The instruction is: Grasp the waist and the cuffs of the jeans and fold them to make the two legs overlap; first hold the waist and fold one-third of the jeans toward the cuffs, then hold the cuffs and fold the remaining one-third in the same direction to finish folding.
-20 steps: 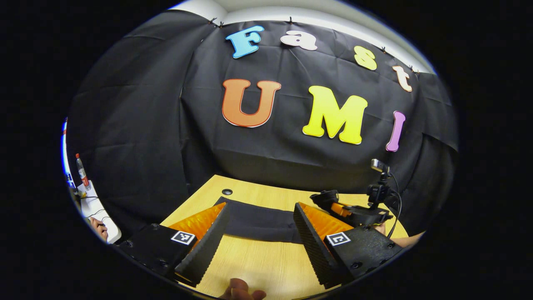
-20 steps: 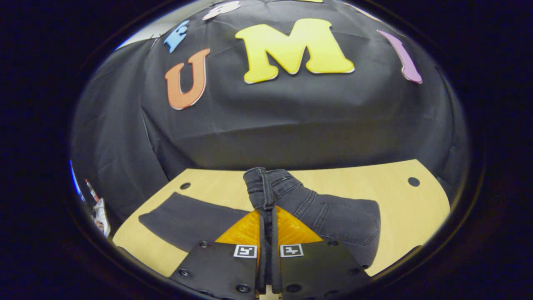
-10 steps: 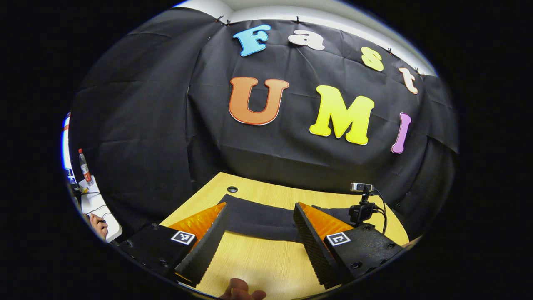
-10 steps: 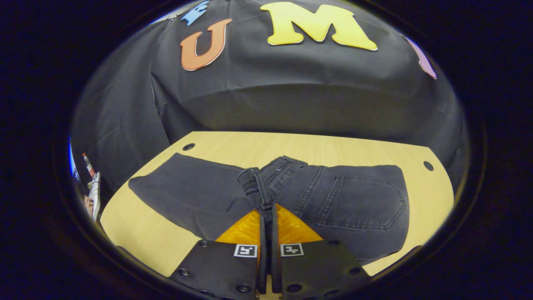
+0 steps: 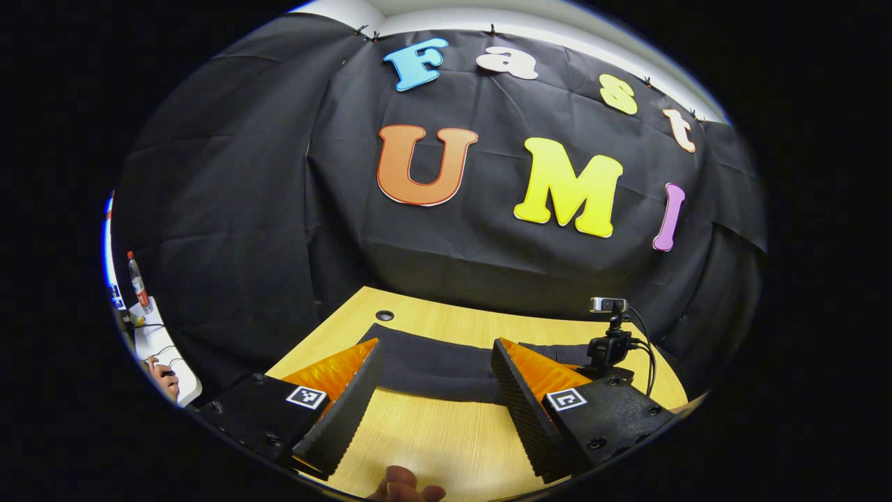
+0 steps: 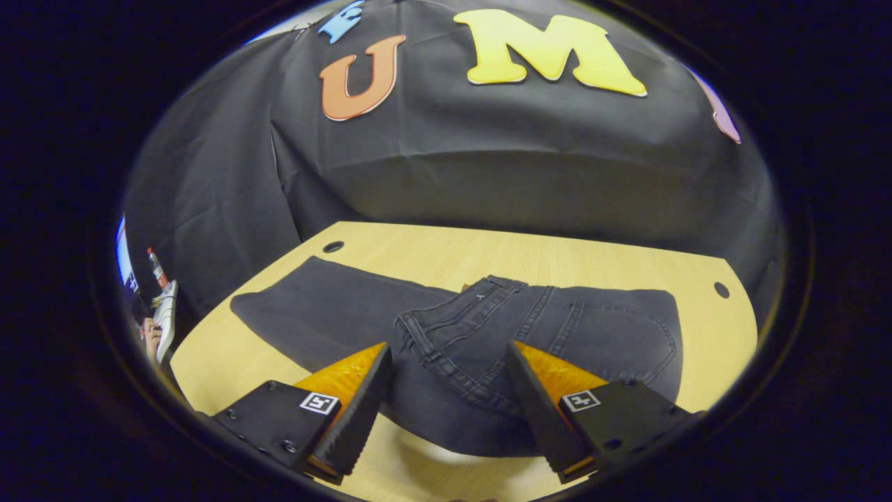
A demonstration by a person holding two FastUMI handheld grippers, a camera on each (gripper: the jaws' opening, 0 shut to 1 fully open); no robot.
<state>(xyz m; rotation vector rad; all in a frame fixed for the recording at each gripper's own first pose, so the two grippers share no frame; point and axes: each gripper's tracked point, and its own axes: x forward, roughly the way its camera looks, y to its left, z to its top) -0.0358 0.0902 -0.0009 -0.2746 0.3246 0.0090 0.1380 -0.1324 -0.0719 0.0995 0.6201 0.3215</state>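
A recording booth, of the kind set up in a lab or office, was shown. The pale wooden surface, drilled with round cable holes, was enclosed by black cloth pinned up as a backdrop below a white wall. A small camera on a stand, trailing cables, was placed at the far right. Past the cloth's left edge, a white desk with a bottle was seen.

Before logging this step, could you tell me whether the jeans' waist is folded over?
Folded: the waist lies atop the jeans, the right tongs open.
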